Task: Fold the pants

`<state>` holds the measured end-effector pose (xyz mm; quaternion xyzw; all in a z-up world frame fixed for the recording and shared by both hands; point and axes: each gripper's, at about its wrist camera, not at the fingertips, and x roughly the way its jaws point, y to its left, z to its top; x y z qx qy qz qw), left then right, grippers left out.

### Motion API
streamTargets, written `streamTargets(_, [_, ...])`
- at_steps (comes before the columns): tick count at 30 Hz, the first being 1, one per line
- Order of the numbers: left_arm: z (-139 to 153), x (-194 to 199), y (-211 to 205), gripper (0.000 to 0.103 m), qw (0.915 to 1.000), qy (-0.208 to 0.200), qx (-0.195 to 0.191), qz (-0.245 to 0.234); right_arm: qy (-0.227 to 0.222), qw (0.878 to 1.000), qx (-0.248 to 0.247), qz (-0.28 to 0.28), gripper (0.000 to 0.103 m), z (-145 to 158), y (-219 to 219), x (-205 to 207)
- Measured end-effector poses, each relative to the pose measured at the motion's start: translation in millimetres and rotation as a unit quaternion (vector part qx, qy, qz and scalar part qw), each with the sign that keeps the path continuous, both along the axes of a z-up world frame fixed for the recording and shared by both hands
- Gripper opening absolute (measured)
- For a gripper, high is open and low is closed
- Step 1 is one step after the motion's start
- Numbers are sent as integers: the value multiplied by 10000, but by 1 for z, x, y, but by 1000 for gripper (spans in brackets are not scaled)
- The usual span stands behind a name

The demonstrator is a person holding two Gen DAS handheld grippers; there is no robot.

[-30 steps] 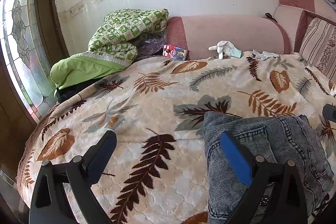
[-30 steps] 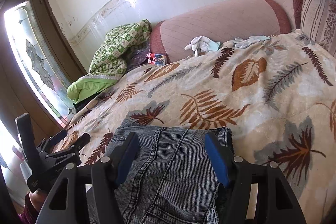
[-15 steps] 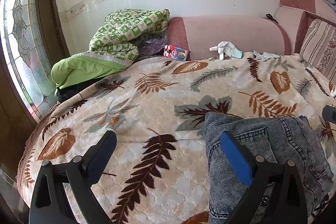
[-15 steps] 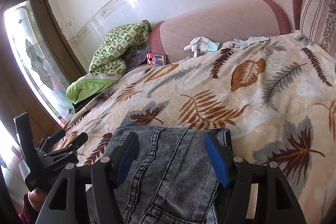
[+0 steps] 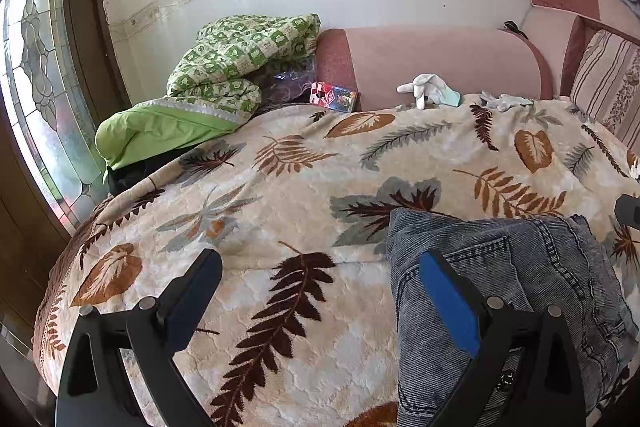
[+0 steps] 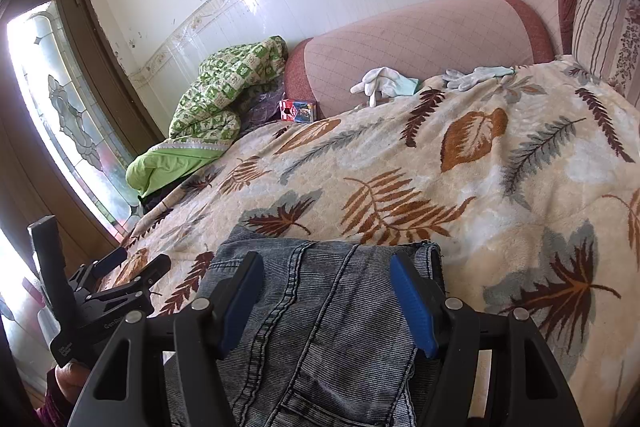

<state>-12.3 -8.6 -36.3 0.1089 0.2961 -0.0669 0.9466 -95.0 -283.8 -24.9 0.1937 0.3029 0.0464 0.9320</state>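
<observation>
Folded jeans (image 6: 320, 327) sit at the bed's near edge on the leaf blanket (image 5: 280, 195). Both claws, left (image 5: 320, 291) and right (image 6: 326, 291), are spread wide, gripping nothing. Green quilt (image 5: 240, 63), white gloves (image 6: 384, 83) and a small red box (image 5: 334, 97) lie along the far edge.

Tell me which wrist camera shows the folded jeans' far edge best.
The right wrist view: the jeans lie centred between the open right tool, the far folded edge fully visible. The left wrist view shows the jeans off to the right, partly behind one finger of the open left tool.
</observation>
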Motion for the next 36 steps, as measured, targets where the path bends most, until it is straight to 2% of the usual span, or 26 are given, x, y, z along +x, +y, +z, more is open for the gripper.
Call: streamTargets(36, [-5, 0, 1, 99, 10000, 55, 25, -23, 31, 10000, -52, 11, 69, 1, -2, -2])
